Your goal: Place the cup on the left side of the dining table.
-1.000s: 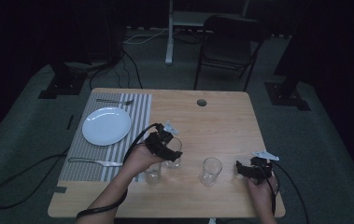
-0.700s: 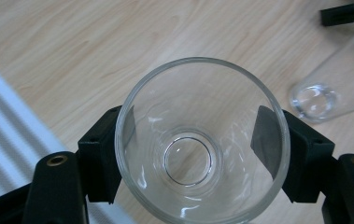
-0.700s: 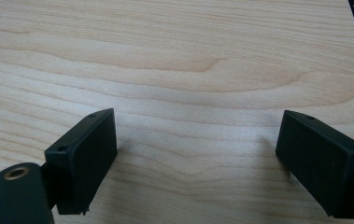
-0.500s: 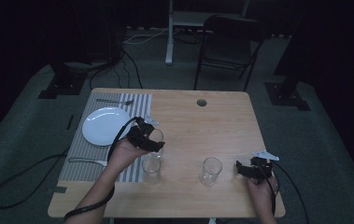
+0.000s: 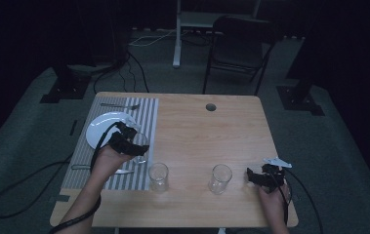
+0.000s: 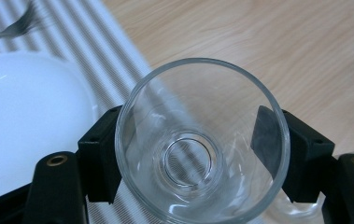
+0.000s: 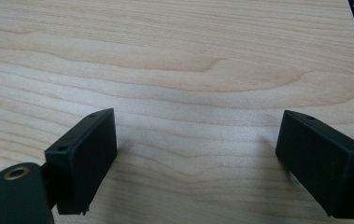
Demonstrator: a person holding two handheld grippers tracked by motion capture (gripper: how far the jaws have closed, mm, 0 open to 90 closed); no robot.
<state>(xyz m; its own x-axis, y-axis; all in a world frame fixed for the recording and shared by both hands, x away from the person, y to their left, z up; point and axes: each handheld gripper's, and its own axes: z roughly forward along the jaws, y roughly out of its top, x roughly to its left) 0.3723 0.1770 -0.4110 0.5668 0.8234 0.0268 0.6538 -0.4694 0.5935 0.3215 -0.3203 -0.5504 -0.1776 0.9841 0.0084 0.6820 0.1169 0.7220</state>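
Left gripper (image 6: 198, 154): jaws clamped a clear glass (image 6: 201, 140) from both sides, held above the striped mat (image 5: 143, 122), beside the white plate (image 5: 102, 127).
Right gripper (image 7: 195, 163): jaws wide apart, nothing between them, low over the bare wooden table (image 7: 174, 56).
Table: two more glasses (image 5: 158, 176) stood near the front edge; a fork (image 5: 119, 105) lay beyond the plate.

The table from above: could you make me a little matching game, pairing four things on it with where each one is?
Things:
1. white plate
2. fork
3. held glass
4. right gripper

Places:
A. between the left gripper's jaws
B. on the striped mat, beside the held glass
C. by the table's right edge, jaws apart over bare wood
D. at the mat's far end

Pairs: 1-B, 2-D, 3-A, 4-C
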